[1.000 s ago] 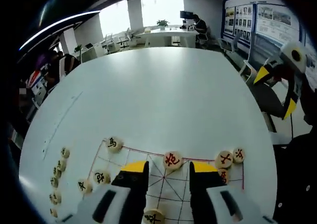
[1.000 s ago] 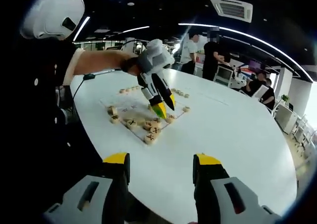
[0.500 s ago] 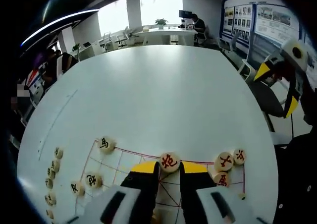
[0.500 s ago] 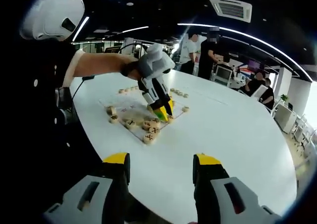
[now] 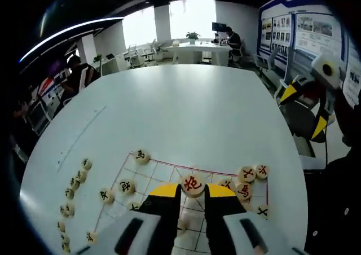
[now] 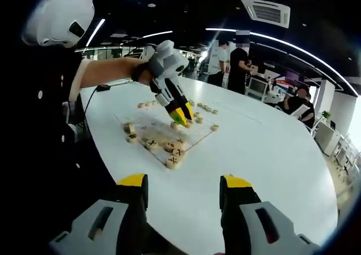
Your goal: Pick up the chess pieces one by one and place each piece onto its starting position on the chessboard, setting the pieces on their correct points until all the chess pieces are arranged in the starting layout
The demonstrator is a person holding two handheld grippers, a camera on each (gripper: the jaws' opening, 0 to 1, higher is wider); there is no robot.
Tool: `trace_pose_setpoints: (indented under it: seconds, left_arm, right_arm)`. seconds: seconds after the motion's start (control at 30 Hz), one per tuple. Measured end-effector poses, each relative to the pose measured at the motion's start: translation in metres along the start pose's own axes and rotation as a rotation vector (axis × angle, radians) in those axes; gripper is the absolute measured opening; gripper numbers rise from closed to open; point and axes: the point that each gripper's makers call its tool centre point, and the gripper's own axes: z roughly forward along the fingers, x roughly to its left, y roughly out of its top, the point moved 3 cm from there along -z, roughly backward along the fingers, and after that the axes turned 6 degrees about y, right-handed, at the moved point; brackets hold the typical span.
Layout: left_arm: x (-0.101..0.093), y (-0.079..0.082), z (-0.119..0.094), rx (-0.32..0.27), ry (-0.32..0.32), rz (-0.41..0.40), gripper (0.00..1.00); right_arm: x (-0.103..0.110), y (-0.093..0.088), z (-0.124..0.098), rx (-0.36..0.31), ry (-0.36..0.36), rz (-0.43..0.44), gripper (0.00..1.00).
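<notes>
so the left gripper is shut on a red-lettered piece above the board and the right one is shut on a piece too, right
Not quite. The right gripper is open and holds nothing, as the right gripper view shows. The rest stands: the left gripper is shut on the red-lettered piece above the board.

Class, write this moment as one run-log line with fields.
left gripper: shut on red-character piece, lifted over chessboard | right gripper: open, idle above white table | loose pieces: beside board

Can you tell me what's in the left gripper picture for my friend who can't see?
The left gripper pinches a round wooden chess piece with a red character over a chessboard on a white table. More pieces sit on the board and beside it.
</notes>
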Motion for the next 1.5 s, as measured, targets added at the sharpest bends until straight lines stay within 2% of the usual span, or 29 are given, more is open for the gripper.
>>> trace_pose_setpoints:
  seconds: [0.17,0.27,0.47,0.57,0.77,1.1,1.27,1.5]
  left_arm:
    - [0.003,-0.013,-0.036,-0.043,0.057,-0.029,0.19]
    - [0.017,-0.024,-0.055,-0.056,0.101,-0.046,0.19]
    - [0.016,-0.058,-0.092,-0.082,0.164,-0.108,0.19]
    - [0.017,-0.075,-0.106,-0.081,0.224,-0.115,0.19]
    - [0.011,-0.097,-0.122,-0.096,0.243,-0.161,0.19]
    - [0.0,-0.13,-0.129,-0.076,0.254,-0.214,0.19]
    - [-0.008,-0.144,-0.122,-0.054,0.238,-0.226,0.19]
    - [-0.01,-0.152,-0.112,-0.046,0.218,-0.257,0.19]
  right_arm:
    - [0.004,0.006,0.005,0.001,0.021,-0.023,0.51]
    - [0.006,0.01,0.008,0.0,0.034,-0.033,0.51]
    - [0.012,0.021,0.019,0.001,0.067,-0.063,0.51]
    - [0.014,0.024,0.024,0.003,0.079,-0.075,0.51]
    - [0.02,0.031,0.031,0.008,0.1,-0.092,0.51]
    - [0.025,0.034,0.036,0.025,0.112,-0.104,0.51]
    - [0.027,0.035,0.04,0.028,0.118,-0.105,0.51]
    - [0.029,0.035,0.041,0.037,0.123,-0.104,0.51]
